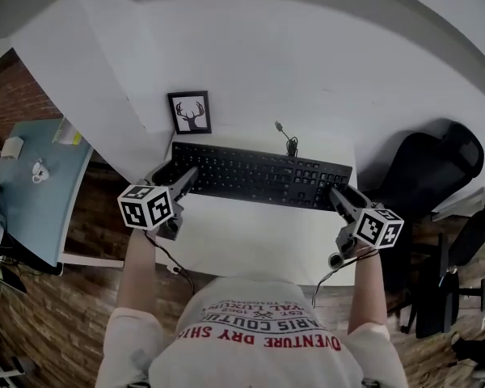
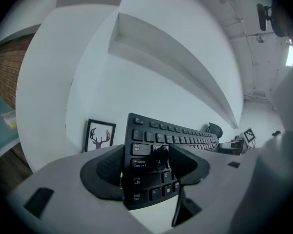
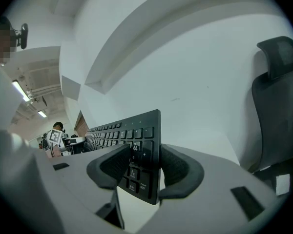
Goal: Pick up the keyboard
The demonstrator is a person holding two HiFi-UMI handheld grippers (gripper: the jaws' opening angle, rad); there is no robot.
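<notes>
A black keyboard (image 1: 255, 174) hangs above the white desk (image 1: 250, 241), held by both ends. My left gripper (image 1: 174, 178) is shut on its left end; in the left gripper view the pads clamp the keyboard (image 2: 151, 165) near the Caps Lock key. My right gripper (image 1: 342, 197) is shut on the right end; in the right gripper view the pads squeeze the number-pad edge of the keyboard (image 3: 139, 152). The keyboard's cable (image 1: 288, 138) trails off behind it. The keyboard stands tilted, keys facing me.
A small framed deer picture (image 1: 190, 112) leans against the wall behind the desk's left side. A black office chair (image 1: 424, 168) stands to the right of the desk. A light blue table (image 1: 32, 188) is at the left.
</notes>
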